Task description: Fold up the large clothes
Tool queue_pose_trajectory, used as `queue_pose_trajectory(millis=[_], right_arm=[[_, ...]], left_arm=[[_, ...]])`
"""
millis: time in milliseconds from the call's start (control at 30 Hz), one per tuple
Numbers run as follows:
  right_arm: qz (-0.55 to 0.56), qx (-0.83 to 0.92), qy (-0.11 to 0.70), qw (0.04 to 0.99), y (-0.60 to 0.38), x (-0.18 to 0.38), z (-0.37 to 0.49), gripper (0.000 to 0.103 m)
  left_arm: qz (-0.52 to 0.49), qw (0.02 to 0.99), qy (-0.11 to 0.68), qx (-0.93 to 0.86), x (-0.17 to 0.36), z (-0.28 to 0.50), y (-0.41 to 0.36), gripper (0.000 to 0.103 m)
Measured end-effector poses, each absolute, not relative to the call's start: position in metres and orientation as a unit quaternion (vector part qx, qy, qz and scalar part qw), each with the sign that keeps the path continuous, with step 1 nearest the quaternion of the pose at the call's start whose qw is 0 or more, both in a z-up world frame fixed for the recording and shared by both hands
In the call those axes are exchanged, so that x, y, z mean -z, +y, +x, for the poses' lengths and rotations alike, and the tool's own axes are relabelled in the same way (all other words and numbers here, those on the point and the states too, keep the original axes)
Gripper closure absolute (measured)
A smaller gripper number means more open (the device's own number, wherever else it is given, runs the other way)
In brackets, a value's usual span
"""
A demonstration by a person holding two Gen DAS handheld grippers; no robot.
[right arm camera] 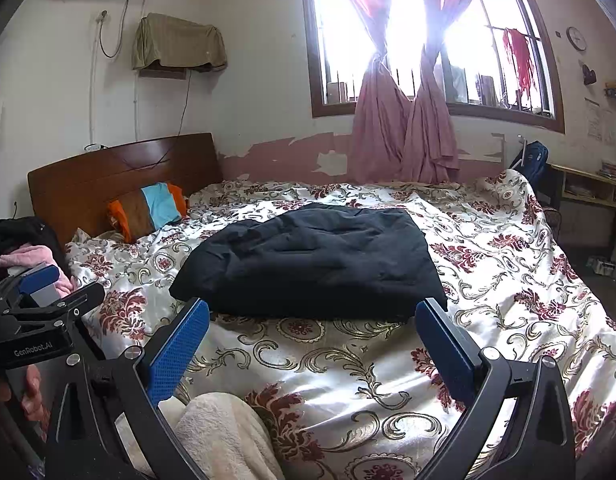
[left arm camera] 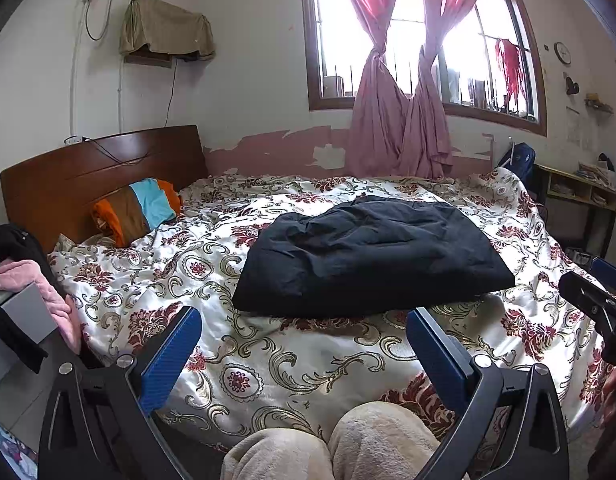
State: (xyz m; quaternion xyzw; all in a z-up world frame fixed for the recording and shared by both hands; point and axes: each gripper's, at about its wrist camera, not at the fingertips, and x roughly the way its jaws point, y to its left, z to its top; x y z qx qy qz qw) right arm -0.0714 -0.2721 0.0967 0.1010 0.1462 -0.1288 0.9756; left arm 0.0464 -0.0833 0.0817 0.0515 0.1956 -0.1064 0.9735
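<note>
At the far left, a heap of black and pink clothing (left arm camera: 24,276) sits on a stand beside the bed, and behind it rises the brown wooden headboard (left arm camera: 100,176), with a striped pillow (left arm camera: 142,208) in orange, brown and light blue leaning against it. The left gripper (left arm camera: 304,330) hangs above the near edge of the bed with its 2 blue-padded fingers (left arm camera: 170,356) spread wide apart and nothing between them; it touches no fabric. Below it, 2 knees in beige fleece (left arm camera: 331,444) press against the bed's edge. The floral quilt (left arm camera: 276,364), white with dark red flowers and gold scrolls, covers the whole mattress. In the middle of it lies the dark garment (left arm camera: 371,252), black or very dark navy, already folded into a puffy, roughly rectangular bundle with creases across its top; it rests flat on the quilt, beyond the fingertips of both grippers and clear of them. In the right wrist view the same bundle (right arm camera: 311,260) sits slightly left of centre, and the right gripper (right arm camera: 311,324) is likewise spread wide and holding nothing, raised over the near part of the quilt. Behind the bed, 2 pink curtains (left arm camera: 399,120) are knotted in front of a bright barred window (left arm camera: 487,44). At the far right stands a low wooden shelf (left arm camera: 579,192), with a round wall clock (left arm camera: 563,53) above it.
</note>
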Motion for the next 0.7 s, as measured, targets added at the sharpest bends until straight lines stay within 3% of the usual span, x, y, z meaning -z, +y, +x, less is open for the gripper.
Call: queue_pose_trajectory(millis=[700], right_arm=[[0.100,0.130,0.145,0.976,-0.2710,-0.0978,-0.0720,0.002]], left_arm=[[0.053,0.974,0.194,0.105,-0.0826,0.0468,-0.0823,0.000]])
